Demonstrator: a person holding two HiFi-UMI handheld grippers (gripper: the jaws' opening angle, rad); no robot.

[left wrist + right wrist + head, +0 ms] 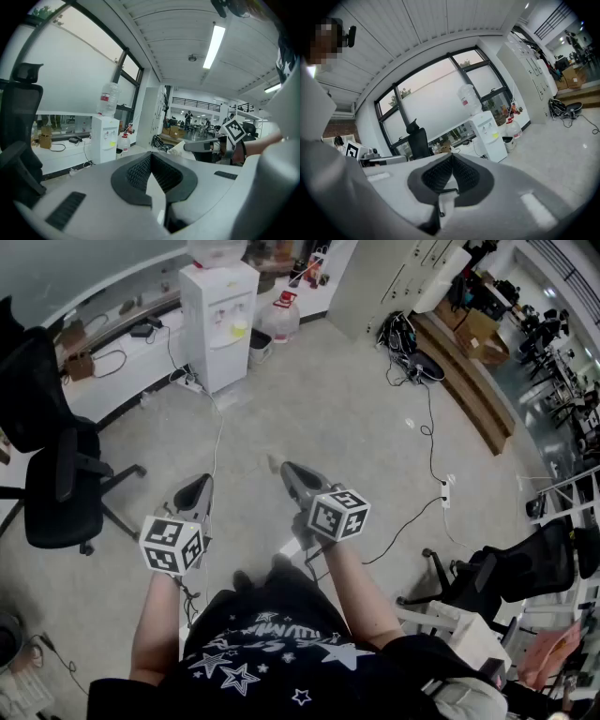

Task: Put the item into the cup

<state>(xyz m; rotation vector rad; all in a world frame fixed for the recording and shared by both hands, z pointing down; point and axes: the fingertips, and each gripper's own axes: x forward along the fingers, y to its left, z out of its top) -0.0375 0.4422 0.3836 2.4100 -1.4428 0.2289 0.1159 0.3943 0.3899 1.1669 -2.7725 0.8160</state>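
1. Here we are, standing on open floor (356, 418), well short of the dispenser (218, 320), with both tools held out at waist height.
2. Left tongs (202, 481): the left gripper view shows the dark ribbed pads pressed tip to tip with nothing between them. Closed and empty.
3. Right tongs (285, 468): same story in the right gripper view, pads together and nothing caught. Closed and empty, pointing toward the dispenser.
4. Where's the item? Nowhere in view. The cup isn't either. Between the tongs and the dispenser there is only pale floor.
5. Left of the dispenser runs a worktop (122, 348) with leads and a small box on it. Anything cup-sized there is too small to tell.
6. Nearer than that worktop sits a black chair (52, 474). Just right of the dispenser a spare bottle (279, 315) stands on the floor. Further right of the dispenser, a cable (427, 427) snakes along.
7. How will the item handle? No honest call is possible yet: weight, stiffness, slip and fragility all wait on seeing it. The same goes for where to grip it.
8. My read: the task isn't under way. First find the item and the cup, then open one pair of tongs before closing in. Going in with them closed would only knock things about.
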